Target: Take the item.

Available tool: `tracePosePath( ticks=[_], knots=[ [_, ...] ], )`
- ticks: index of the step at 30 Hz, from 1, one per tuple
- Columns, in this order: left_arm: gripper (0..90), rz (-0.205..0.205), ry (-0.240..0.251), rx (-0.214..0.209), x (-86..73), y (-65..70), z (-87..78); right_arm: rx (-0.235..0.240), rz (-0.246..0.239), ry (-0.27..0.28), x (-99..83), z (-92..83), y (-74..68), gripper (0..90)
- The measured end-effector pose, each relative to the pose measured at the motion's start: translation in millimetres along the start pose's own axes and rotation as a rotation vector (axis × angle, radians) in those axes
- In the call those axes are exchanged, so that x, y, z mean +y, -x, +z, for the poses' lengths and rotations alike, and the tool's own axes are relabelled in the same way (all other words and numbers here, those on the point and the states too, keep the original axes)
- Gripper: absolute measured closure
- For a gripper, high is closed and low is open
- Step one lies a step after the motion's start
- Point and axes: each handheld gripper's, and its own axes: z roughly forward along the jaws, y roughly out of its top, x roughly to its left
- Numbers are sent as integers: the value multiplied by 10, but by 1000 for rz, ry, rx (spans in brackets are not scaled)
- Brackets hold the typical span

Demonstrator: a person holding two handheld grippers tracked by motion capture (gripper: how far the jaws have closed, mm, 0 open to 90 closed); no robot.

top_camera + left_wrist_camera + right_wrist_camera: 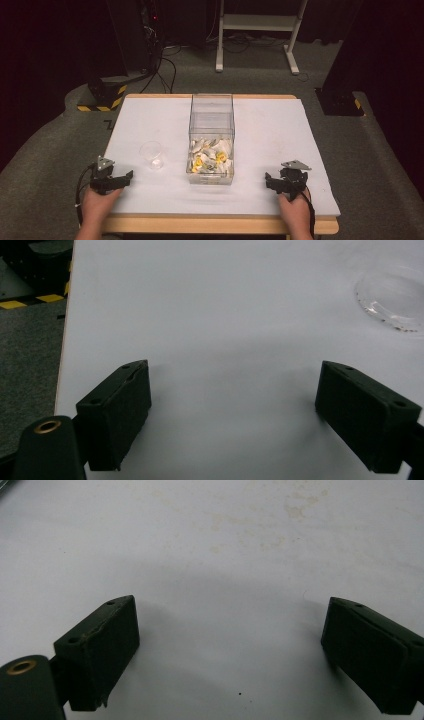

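A tall clear plastic box (pixel 211 137) stands mid-table, its bottom holding several small white and yellow pieces (pixel 210 159). Left of it sits a small clear cup (pixel 152 154), whose rim (pixel 392 302) appears at the upper right of the left gripper view. My left gripper (pixel 127 176) rests near the table's front left, open, with bare white table between its jaws (pixel 235 405). My right gripper (pixel 269 180) rests near the front right, open as well, over bare table (pixel 230 650). Both point inward toward the box.
The white table top (pixel 270 130) has a wooden front edge (pixel 220 225). Its left edge and grey carpet with a yellow-black striped base (pixel 20 302) lie left. Faint stains (pixel 295 505) mark the surface. A white frame (pixel 257 30) and cables stand behind.
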Motion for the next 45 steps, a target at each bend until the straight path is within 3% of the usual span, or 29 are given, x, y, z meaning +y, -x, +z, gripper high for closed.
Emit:
tracePosePath(
  ticks=[14,26,37,45],
  knots=[
    [84,16,40,-48,55,93,-76,0,0,0,0,0,0,84],
    [46,61,90,-81,127,210,-171,0,0,0,0,0,0,84],
    [44,70,122,-129,202,301,-247,0,0,0,0,0,0,84],
    [49,51,142,-162,269,346,-306,-1,0,0,0,-1,-1,84]
  ],
)
